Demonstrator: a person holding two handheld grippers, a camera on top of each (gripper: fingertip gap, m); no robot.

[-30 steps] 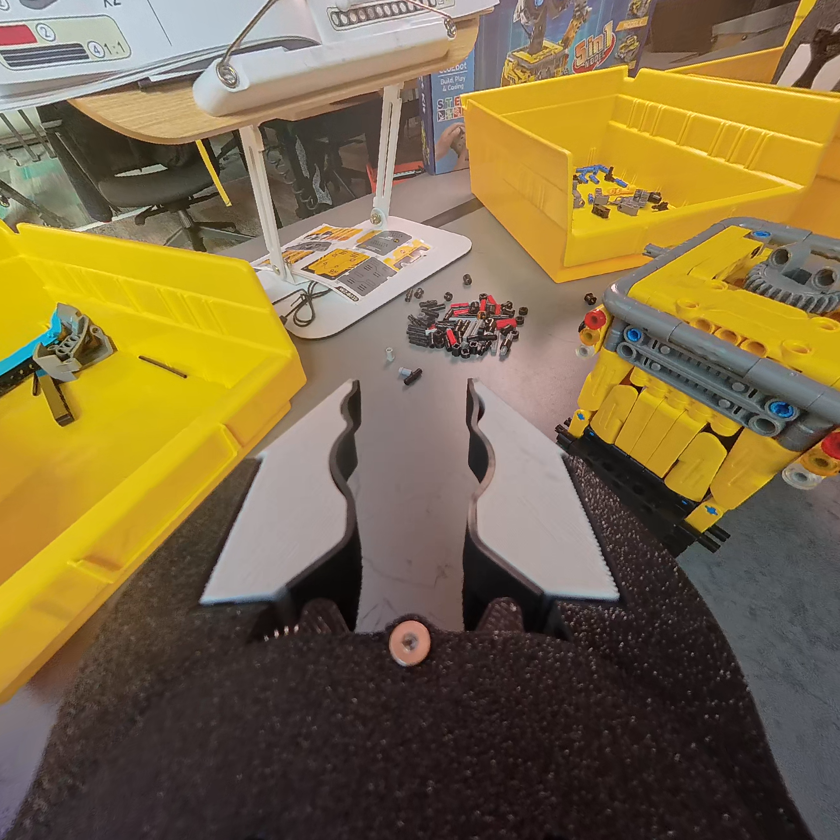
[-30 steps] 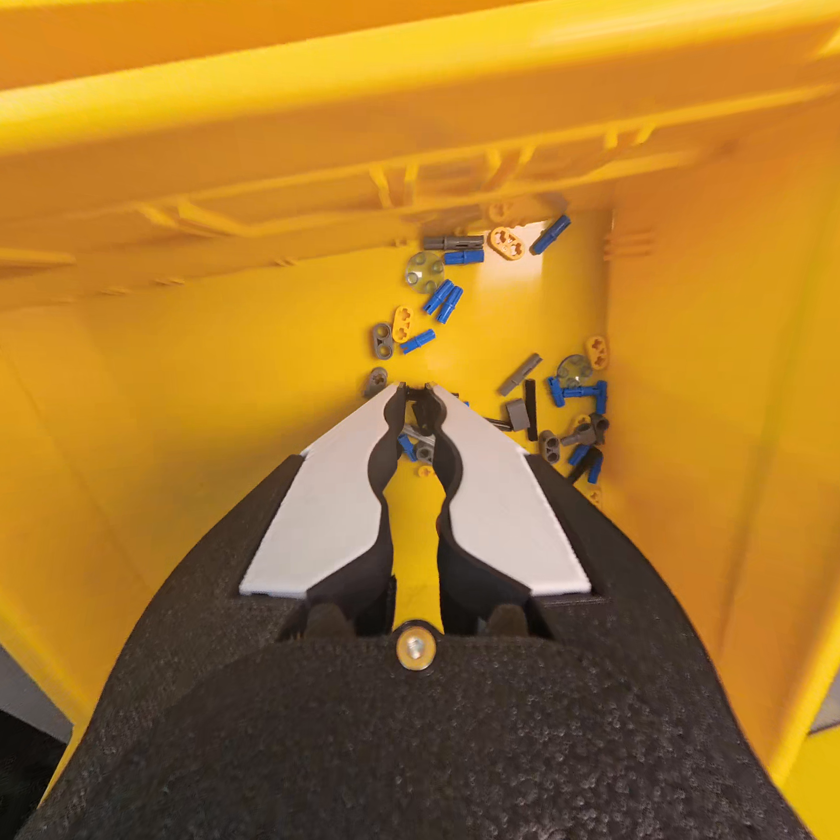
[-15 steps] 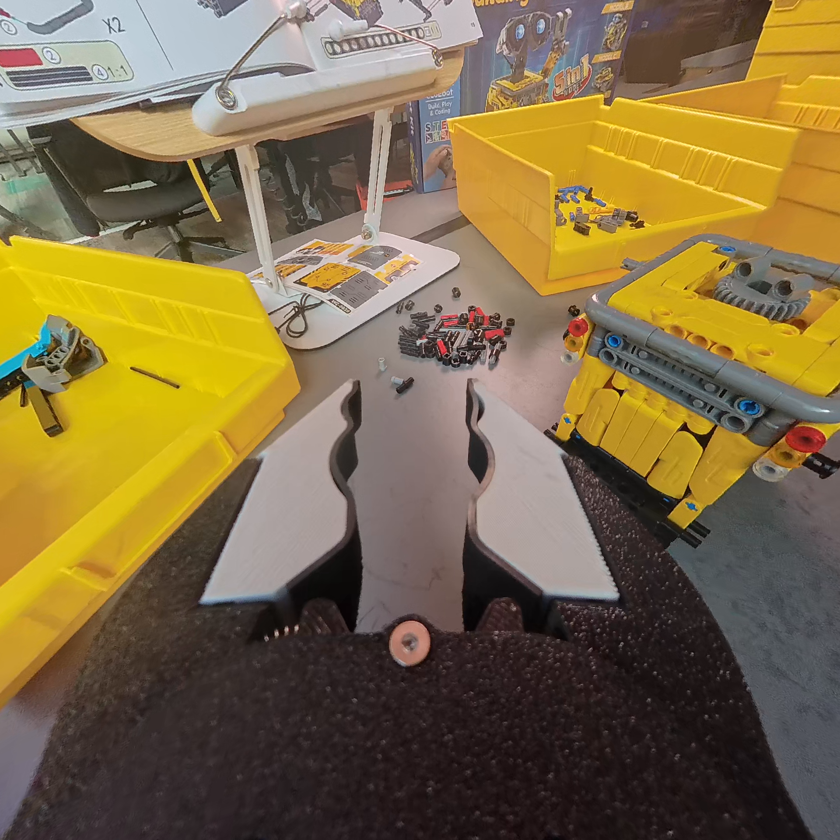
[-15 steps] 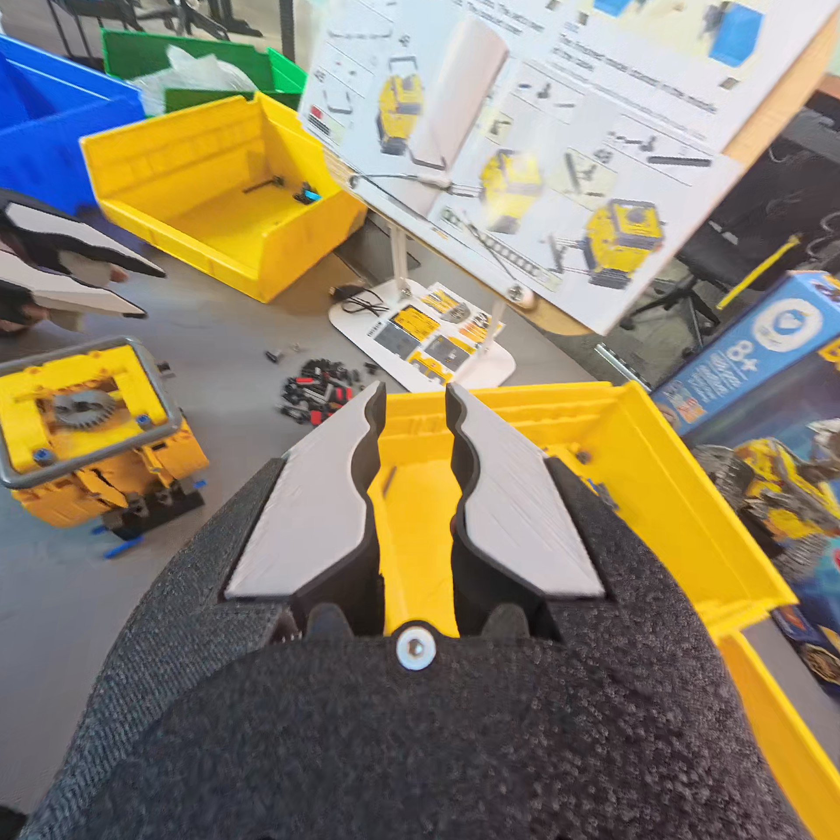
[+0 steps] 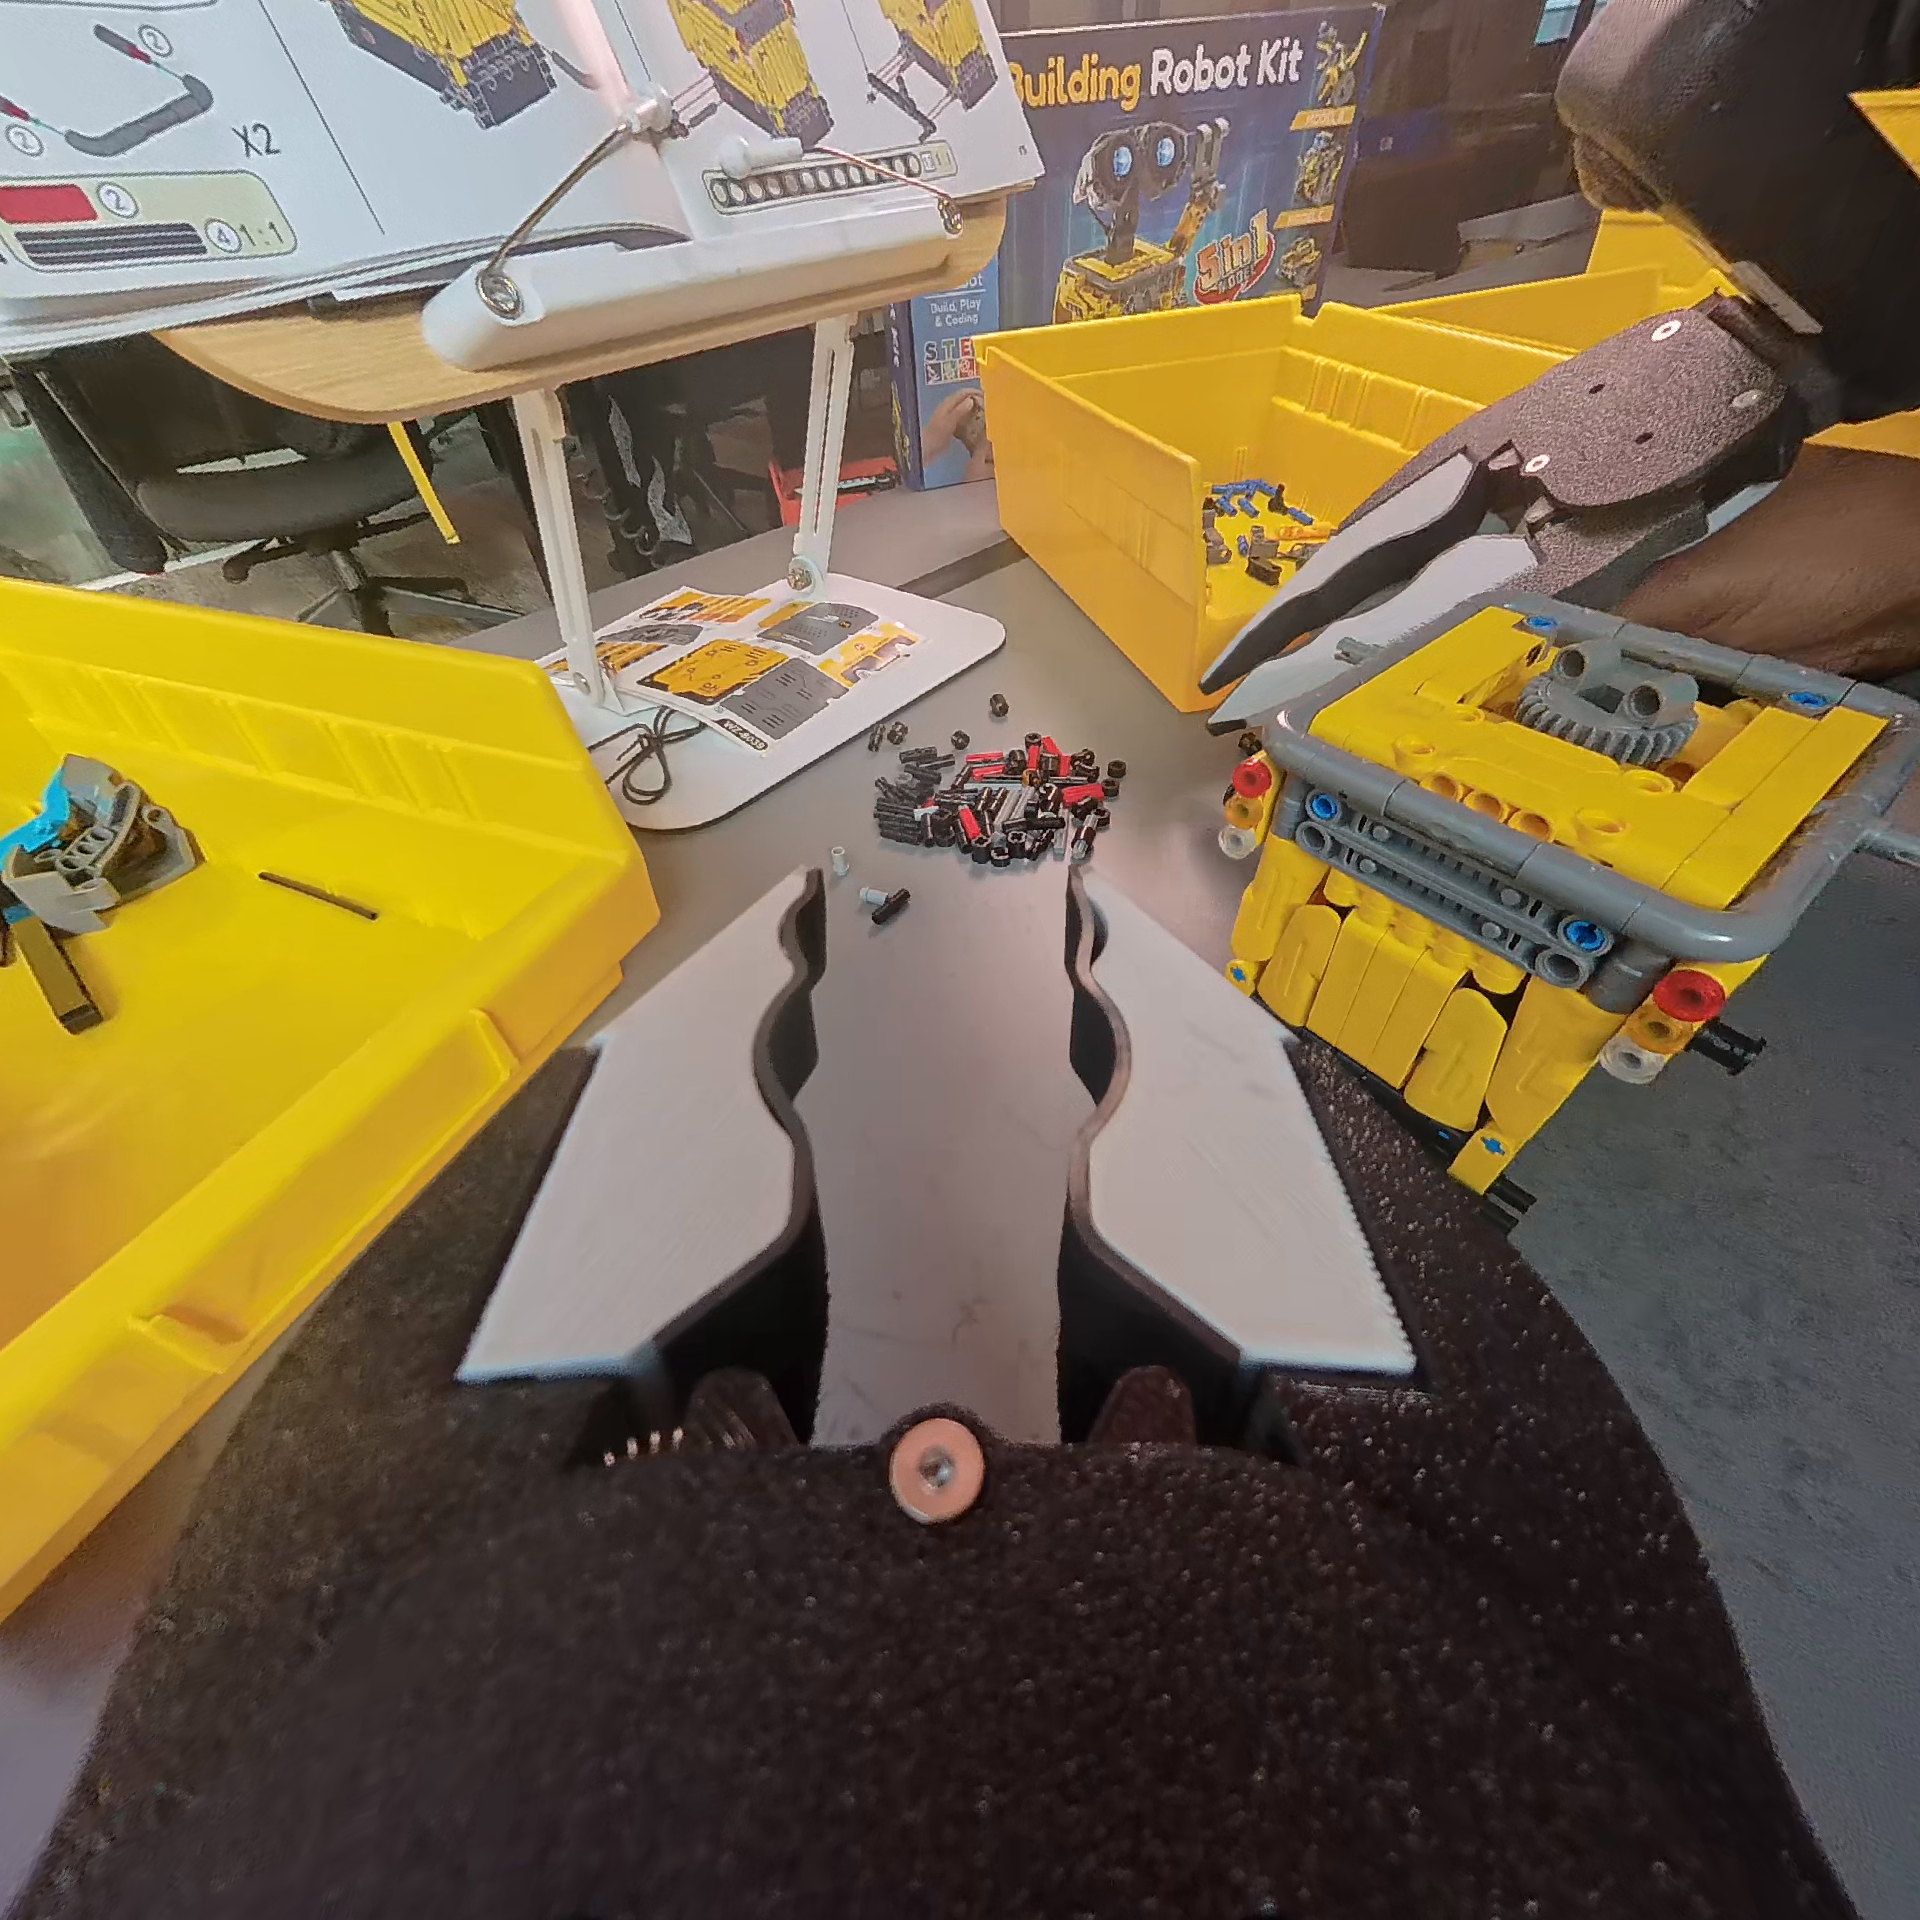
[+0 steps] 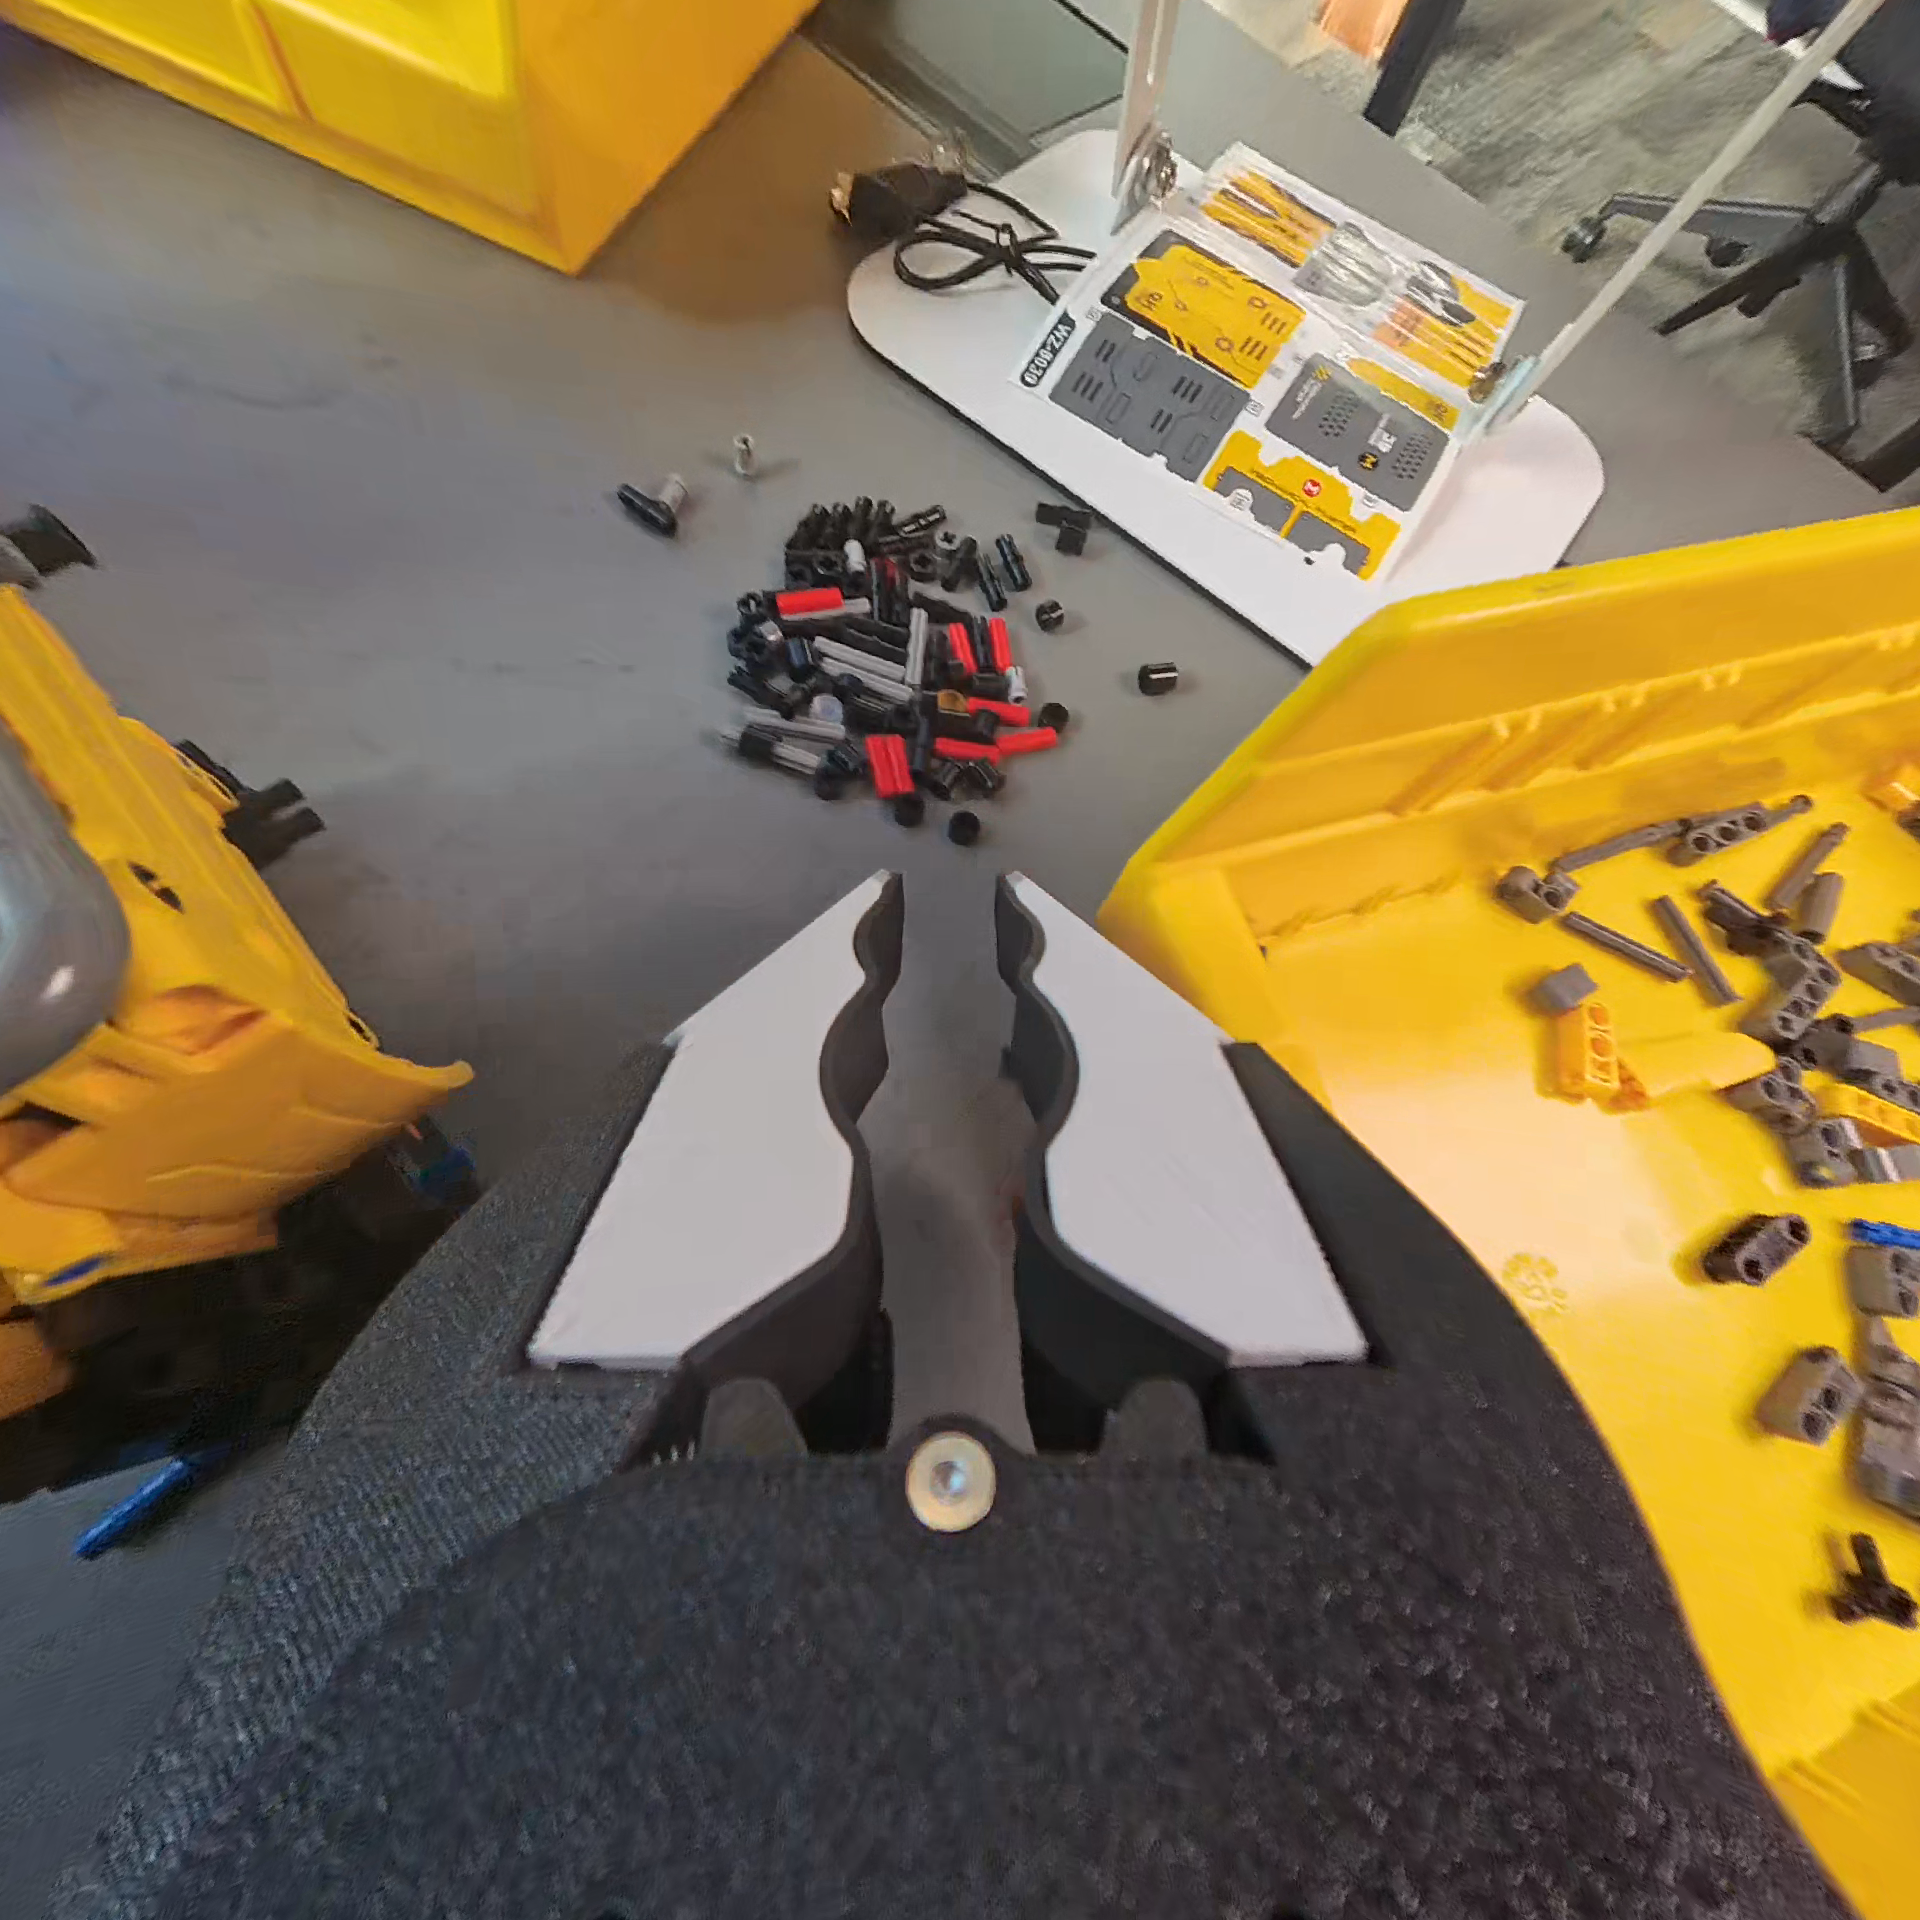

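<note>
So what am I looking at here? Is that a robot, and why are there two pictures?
No robot arm: a person holds a two-finger gripper in each hand, and each carries a camera looking forward along its fingers. One picture comes from the left gripper, the other from the right gripper. Both are open and hold nothing. On the grey table stands a half-built yellow toy vehicle, with a small pile of black and red pins in front of both grippers. There are yellow bins: one to the left with a few parts, one to the right with grey pieces. A white stand holds the instruction booklet. In the left picture, the right gripper shows too, over the vehicle's far corner.
</note>
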